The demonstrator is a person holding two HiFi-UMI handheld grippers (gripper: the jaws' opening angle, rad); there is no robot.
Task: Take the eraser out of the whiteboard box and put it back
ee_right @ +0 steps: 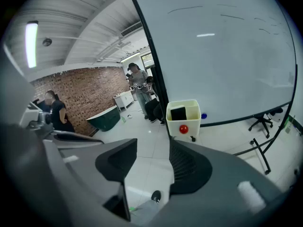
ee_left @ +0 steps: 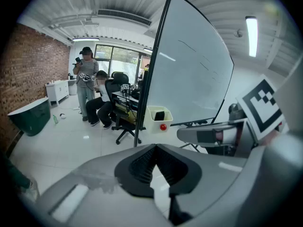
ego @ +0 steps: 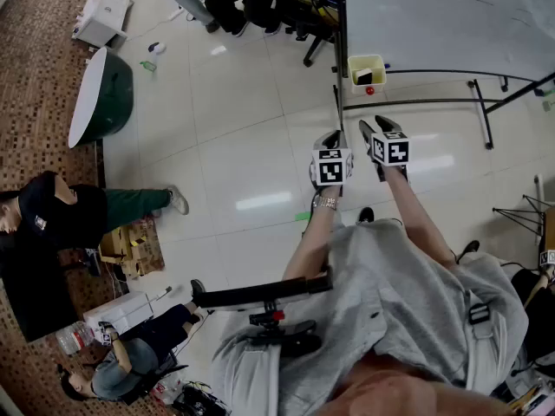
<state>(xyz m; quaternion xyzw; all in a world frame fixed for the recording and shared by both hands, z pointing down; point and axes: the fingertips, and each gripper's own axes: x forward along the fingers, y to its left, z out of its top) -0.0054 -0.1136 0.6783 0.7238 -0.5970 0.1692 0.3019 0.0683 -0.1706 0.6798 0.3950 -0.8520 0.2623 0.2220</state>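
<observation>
Eraser (ee_right: 178,113): dark block, upright in the cream whiteboard box (ee_right: 193,122), at 12 o'clock from the right gripper (ee_right: 153,148), well apart. Probably light, stiff-backed, not fragile; best pinched across the exposed top edge. Right jaws apart, empty. Left gripper (ee_left: 156,148) jaws together, empty.

The left tool (ee_left: 155,148) is showing a smooth, matt grey plastic shell, and its dark pads (ee_left: 142,167) are looking ribbed and rubbery. The right tool (ee_right: 152,155) is showing a matching matt plastic shell with a ribbed dark lining. Ahead of both tools, the whiteboard box (ee_right: 194,126) is looking like smooth, pale plastic with a slight sheen, and the eraser (ee_right: 178,113) inside it is appearing matt black. Above the box, the whiteboard (ee_right: 227,56) is gleaming glossy and smooth. Beneath the tools, the tiled floor (ego: 234,137) is shining, polished enough to mirror the lights.
</observation>
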